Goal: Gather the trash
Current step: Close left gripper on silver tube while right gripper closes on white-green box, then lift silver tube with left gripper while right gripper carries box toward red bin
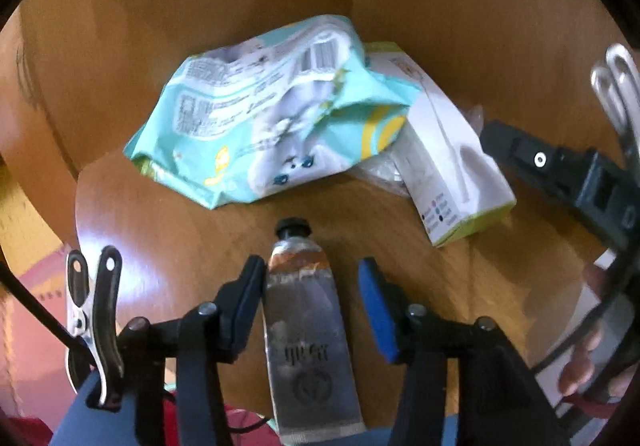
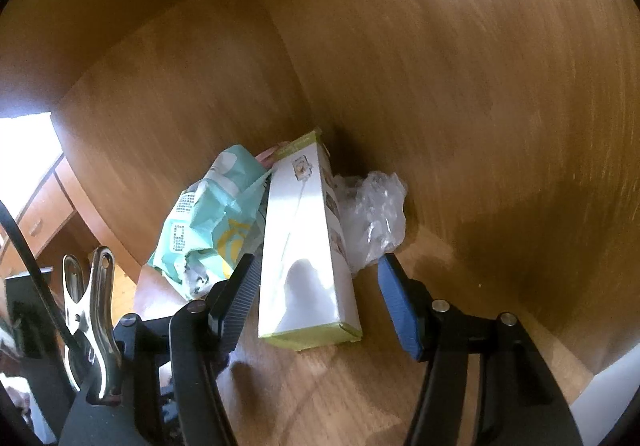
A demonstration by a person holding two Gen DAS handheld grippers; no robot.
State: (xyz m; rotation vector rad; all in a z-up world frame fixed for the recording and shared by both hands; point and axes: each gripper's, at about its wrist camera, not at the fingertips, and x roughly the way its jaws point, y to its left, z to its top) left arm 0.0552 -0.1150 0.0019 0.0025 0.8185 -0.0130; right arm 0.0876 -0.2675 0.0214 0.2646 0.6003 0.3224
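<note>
The trash lay in the inner corner of a wooden shelf [image 1: 168, 230] enclosed by wooden walls. In the left wrist view, the left gripper [image 1: 312, 282] stood with its jaws spread on either side of a silver squeeze tube [image 1: 308, 330] with a black cap; the left finger lay against or just beside the tube's shoulder, while the blue pad of the right finger stood clear of it, so no pinch was seen. Beyond the tube lay a crumpled teal wipes packet [image 1: 264, 113], and to its right a long white carton with green edges [image 1: 452, 161], partly under the packet. The right gripper [image 1: 560, 173] entered from the right edge, near that carton. In the right wrist view, the right gripper [image 2: 316, 286] had its jaws apart around the near end of the carton [image 2: 304, 246], with neither pad pressing on it. Crumpled clear plastic film [image 2: 374, 217] sat just beside the carton, against the wall, and the packet [image 2: 208, 221] lay on the carton's other side.
</note>
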